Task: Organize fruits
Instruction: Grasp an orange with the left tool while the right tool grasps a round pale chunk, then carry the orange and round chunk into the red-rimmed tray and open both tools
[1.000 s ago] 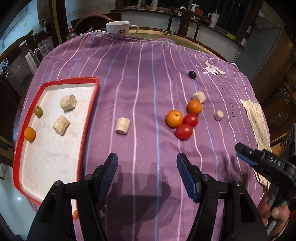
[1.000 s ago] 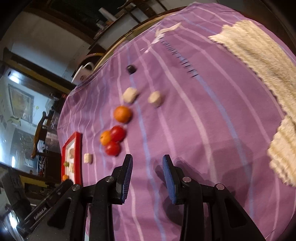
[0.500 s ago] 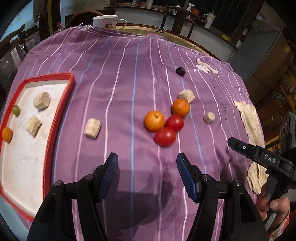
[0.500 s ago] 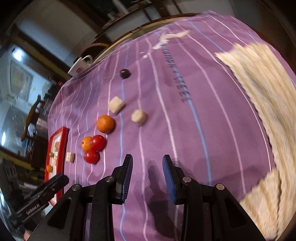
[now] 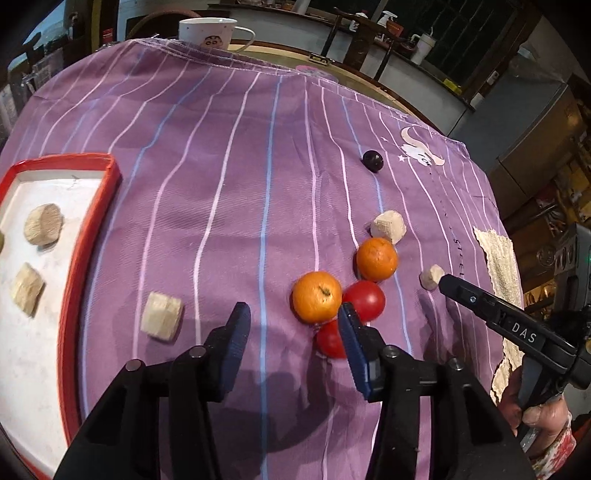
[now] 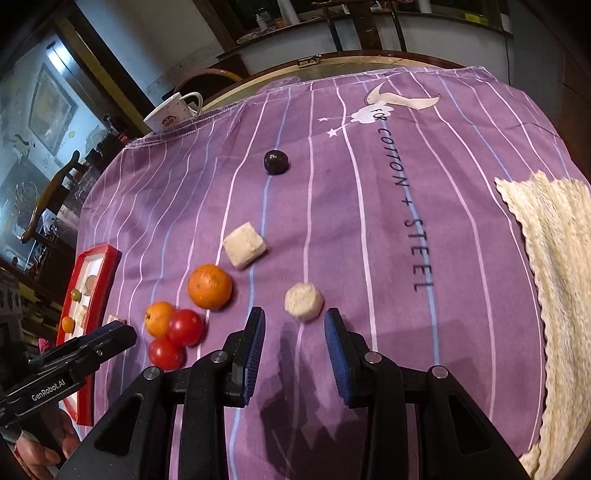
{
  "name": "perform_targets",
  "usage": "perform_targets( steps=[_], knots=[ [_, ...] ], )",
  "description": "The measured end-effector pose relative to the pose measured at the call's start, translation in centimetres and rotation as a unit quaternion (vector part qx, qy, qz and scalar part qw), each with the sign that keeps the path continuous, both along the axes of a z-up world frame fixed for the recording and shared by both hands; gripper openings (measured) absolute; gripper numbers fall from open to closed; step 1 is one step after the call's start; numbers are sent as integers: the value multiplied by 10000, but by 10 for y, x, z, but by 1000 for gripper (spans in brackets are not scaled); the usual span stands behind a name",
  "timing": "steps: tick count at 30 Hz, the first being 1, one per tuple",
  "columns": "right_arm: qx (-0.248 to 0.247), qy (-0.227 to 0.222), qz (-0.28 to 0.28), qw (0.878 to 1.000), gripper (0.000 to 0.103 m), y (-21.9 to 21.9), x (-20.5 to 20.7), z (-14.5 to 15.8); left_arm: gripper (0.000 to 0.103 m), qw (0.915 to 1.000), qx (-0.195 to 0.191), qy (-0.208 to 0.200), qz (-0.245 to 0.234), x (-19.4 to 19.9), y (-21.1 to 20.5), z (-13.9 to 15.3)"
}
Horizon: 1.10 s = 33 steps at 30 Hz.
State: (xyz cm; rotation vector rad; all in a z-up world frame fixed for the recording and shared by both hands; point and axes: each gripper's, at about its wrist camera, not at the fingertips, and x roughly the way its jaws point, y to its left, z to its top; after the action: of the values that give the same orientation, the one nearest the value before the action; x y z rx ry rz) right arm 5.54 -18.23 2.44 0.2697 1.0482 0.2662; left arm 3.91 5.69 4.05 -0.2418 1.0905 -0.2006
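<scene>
On the purple striped cloth lie two oranges (image 5: pixel 317 301) (image 5: pixel 376 258), two tomatoes (image 5: pixel 364 300) (image 5: pixel 330 339), banana pieces (image 5: pixel 161 320) (image 5: pixel 388 226) (image 5: pixel 430 276) and a dark grape (image 5: pixel 372 160). The red-rimmed white tray (image 5: pixel 92 236) at left holds banana pieces and small fruits. My left gripper (image 5: pixel 293 328) is open, just short of the near orange, its right finger in front of a tomato. My right gripper (image 6: pixel 295 332) is open, just short of a round banana piece (image 6: pixel 303 301).
A white mug (image 5: pixel 208 31) stands at the far edge of the table. A cream knitted mat (image 6: pixel 554 266) lies at the right. Chairs and counters stand beyond the table. The right gripper's finger (image 5: pixel 491 314) reaches in from the right in the left wrist view.
Both grippers have moved forward and closer to the fruit. The left one has shifted right toward the orange and tomatoes; the right one now lines up with the round banana piece.
</scene>
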Motion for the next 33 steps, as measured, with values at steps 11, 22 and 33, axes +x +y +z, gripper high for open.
perform_targets(
  steps=[11,22,33],
  knots=[
    [-373,50,9,9993,37,16,16,-14,31,9992,-157,98,-349,23,-16,-16],
    [-468,29,-65,9989,25,17,18,-15,33,9992,-61,68,-394,25,-21,-19],
    [-210,12,-234,9995,25,9,-8,-1,30,9994,44,-81,-329,8,-15,-5]
  ],
)
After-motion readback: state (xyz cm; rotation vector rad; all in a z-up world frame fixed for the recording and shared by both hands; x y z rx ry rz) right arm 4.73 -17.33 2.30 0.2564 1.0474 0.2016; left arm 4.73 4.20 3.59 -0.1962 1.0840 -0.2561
